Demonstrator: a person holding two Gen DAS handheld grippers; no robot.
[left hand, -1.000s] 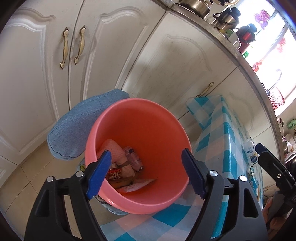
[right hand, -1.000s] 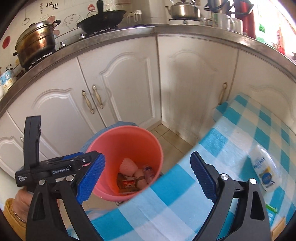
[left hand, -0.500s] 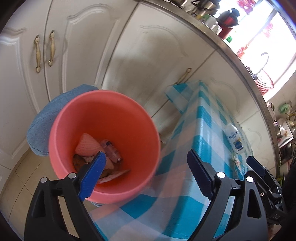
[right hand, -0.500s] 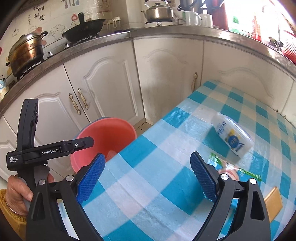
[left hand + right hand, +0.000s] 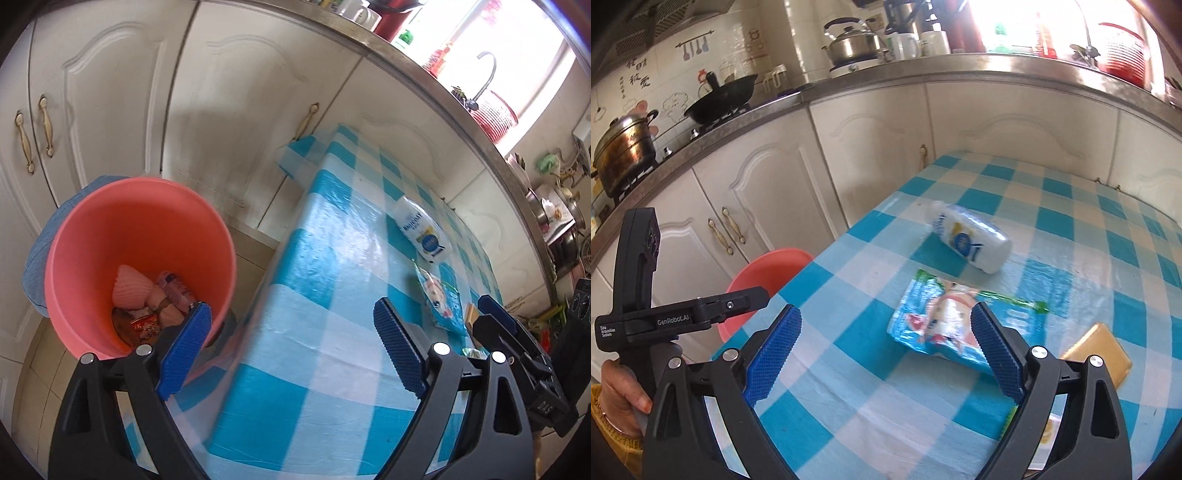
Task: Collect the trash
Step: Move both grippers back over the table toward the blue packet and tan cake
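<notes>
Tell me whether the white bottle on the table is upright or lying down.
Lying down: the white bottle rests on its side on the checked tablecloth.

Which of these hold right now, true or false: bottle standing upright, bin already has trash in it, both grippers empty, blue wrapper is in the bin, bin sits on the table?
1. The white bottle stands upright. False: it lies on its side on the table.
2. The pink bin already holds trash. True.
3. The left gripper and right gripper are both empty. True: both open.
4. The blue wrapper is in the bin. False: it lies on the table.
5. The bin sits on the table. False: it is beside the table, lower down.
</notes>
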